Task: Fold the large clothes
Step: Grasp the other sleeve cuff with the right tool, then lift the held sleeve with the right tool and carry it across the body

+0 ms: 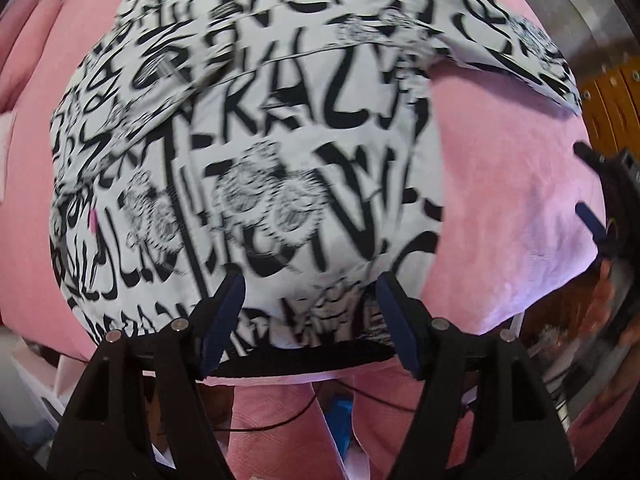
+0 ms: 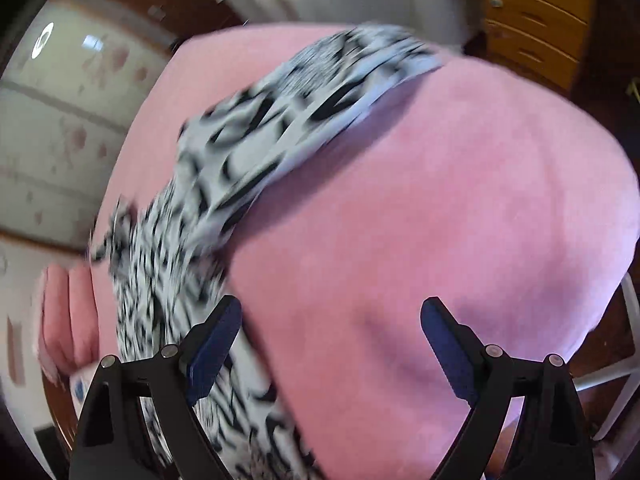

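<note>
Both tongs, left [image 1: 310, 300] and right [image 2: 331, 324], gape empty over the white black-lettered garment [image 1: 248, 152] lying on the pink blanket-covered surface [image 2: 420, 200]; grab carelessly and you'll pinch blanket too, dragging the fold askew.

I see a pink cloth [image 2: 440, 220] spread over the tabletop, filling most of both views. Beyond its far edge stands a wooden chest of drawers [image 2: 532, 20] in an orange-brown tone, with small knobs. To the left, in the right wrist view, a pale glossy surface [image 2: 60, 128] carries reddish blotches and bright reflections of light. Everything is blurred. A white frame [image 2: 624, 368] shows at the lower right.
</note>
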The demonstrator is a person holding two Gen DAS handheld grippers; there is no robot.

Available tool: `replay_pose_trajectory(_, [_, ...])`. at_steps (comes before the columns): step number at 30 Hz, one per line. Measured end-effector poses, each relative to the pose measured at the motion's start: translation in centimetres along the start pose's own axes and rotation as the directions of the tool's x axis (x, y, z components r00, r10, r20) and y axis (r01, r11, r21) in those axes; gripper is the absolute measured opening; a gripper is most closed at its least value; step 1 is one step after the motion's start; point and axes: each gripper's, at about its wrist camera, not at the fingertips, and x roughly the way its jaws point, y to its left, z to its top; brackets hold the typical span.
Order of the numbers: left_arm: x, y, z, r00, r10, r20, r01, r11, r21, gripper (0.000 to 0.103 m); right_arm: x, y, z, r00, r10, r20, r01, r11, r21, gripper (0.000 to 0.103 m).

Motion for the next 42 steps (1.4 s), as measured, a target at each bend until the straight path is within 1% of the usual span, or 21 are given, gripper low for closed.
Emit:
replay_pose_trajectory(3, [0.4, -1.1, 1.1, 1.000, 0.010, -0.006, -0.009, 1.000, 0.019, 0.065, 0.2, -2.6, 3.5, 0.999, 0.014, 0.051, -0.019, 0.995, 0.097, 0.092])
replay_pose_trajectory(6, [0.9, -2.0, 2.3, 0.999, 0.025, -0.020, -0.024, 0.999, 0.035, 0.065, 1.0, -4.1, 6.7, 0.996, 0.030, 0.082, -0.043, 0.987, 0.157, 0.092])
replay_pose_trajectory(9, [1.7, -2.4, 3.4, 0.999, 0.042, -0.028, -0.041, 0.998, 0.039, 0.065, 2.4, -5.0, 10.0, 0.991, 0.069, 0.112, -0.090, 0.976, 0.197, 0.092])
replay_pose_trajectory(12, [2.0, -2.1, 4.3, 0.998, 0.063, -0.028, -0.063, 0.998, 0.017, 0.065, 4.1, -5.7, 12.7, 0.988, 0.084, 0.127, -0.112, 0.966, 0.231, 0.092])
replay_pose_trajectory(15, [2.6, -1.4, 5.0, 0.997, 0.043, -0.057, -0.044, 0.999, -0.019, 0.065, 6.2, -5.9, 14.8, 0.986, 0.093, 0.142, -0.130, 0.950, 0.283, 0.092])
replay_pose_trajectory(18, [3.4, -1.0, 5.6, 0.996, 0.037, -0.082, -0.040, 0.998, -0.044, 0.065, 7.6, -6.5, 16.0, 0.981, 0.101, 0.168, -0.157, 0.917, 0.366, 0.091])
replay_pose_trajectory(19, [3.5, -0.9, 5.7, 0.996, 0.041, -0.083, -0.045, 0.998, -0.049, 0.065, 7.9, -6.6, 16.4, 0.979, 0.105, 0.174, -0.166, 0.909, 0.383, 0.090])
replay_pose_trajectory(20, [3.6, -0.7, 5.9, 0.996, 0.046, -0.082, -0.050, 0.997, -0.056, 0.065, 8.2, -6.7, 16.8, 0.978, 0.106, 0.180, -0.171, 0.902, 0.397, 0.083])
replay_pose_trajectory(21, [3.7, -0.6, 6.0, 0.996, 0.043, -0.081, -0.048, 0.997, -0.058, 0.065, 8.4, -6.7, 17.3, 0.978, 0.103, 0.184, -0.171, 0.898, 0.405, 0.073])
replay_pose_trajectory(22, [3.8, -0.5, 6.2, 0.996, 0.041, -0.081, -0.046, 0.997, -0.056, 0.065, 8.6, -6.6, 17.7, 0.978, 0.099, 0.185, -0.168, 0.898, 0.406, 0.066])
replay_pose_trajectory(23, [3.8, -0.4, 6.3, 0.996, 0.044, -0.079, -0.049, 0.997, -0.054, 0.065, 8.7, -6.5, 18.2, 0.979, 0.090, 0.184, -0.159, 0.901, 0.403, 0.055])
replay_pose_trajectory(24, [3.7, -0.1, 6.5, 0.996, 0.047, -0.076, -0.051, 0.997, -0.055, 0.065, 8.8, -6.4, 18.4, 0.980, 0.083, 0.181, -0.151, 0.903, 0.402, 0.049])
replay_pose_trajectory(25, [3.7, 0.0, 6.5, 0.996, 0.046, -0.073, -0.051, 0.997, -0.057, 0.065, 8.8, -6.2, 18.8, 0.980, 0.075, 0.184, -0.144, 0.906, 0.398, 0.047])
replay_pose_trajectory(26, [3.5, 0.3, 6.7, 0.997, 0.042, -0.066, -0.046, 0.997, -0.064, 0.065, 8.7, -6.0, 18.8, 0.980, 0.073, 0.184, -0.142, 0.907, 0.397, 0.040])
replay_pose_trajectory(27, [3.4, 0.5, 6.8, 0.997, 0.039, -0.061, -0.043, 0.997, -0.071, 0.065, 8.6, -5.9, 18.9, 0.979, 0.084, 0.183, -0.151, 0.907, 0.394, 0.030])
replay_pose_trajectory(30, [3.0, 1.7, 6.9, 0.999, 0.019, -0.046, -0.024, 0.995, -0.097, 0.065, 7.2, -4.8, 18.8, 0.969, 0.089, 0.230, -0.172, 0.913, 0.369, 0.015])
replay_pose_trajectory(32, [2.9, 2.4, 7.0, 0.999, 0.019, -0.042, -0.023, 0.994, -0.106, 0.065, 5.5, -3.5, 18.4, 0.956, 0.097, 0.278, -0.191, 0.923, 0.333, 0.012])
replay_pose_trajectory(34, [2.6, 3.4, 7.0, 0.999, 0.014, -0.029, -0.017, 0.993, -0.118, 0.065, 3.7, -1.8, 17.9, 0.944, 0.096, 0.315, -0.193, 0.936, 0.295, 0.011])
replay_pose_trajectory(37, [1.6, 5.4, 6.6, 1.000, 0.005, 0.017, -0.003, 0.991, -0.133, 0.065, 0.5, 1.6, 17.1, 0.919, 0.108, 0.378, -0.197, 0.959, 0.205, 0.011])
replay_pose_trajectory(40, [0.5, 7.9, 6.1, 0.997, -0.010, 0.072, 0.020, 0.991, -0.134, 0.065, -3.1, 6.4, 15.7, 0.884, 0.137, 0.447, -0.189, 0.979, 0.074, 0.011])
replay_pose_trajectory(42, [-0.4, 10.0, 5.8, 0.994, -0.014, 0.111, 0.028, 0.991, -0.133, 0.065, -5.6, 10.3, 14.2, 0.858, 0.162, 0.487, -0.167, 0.985, -0.034, 0.011])
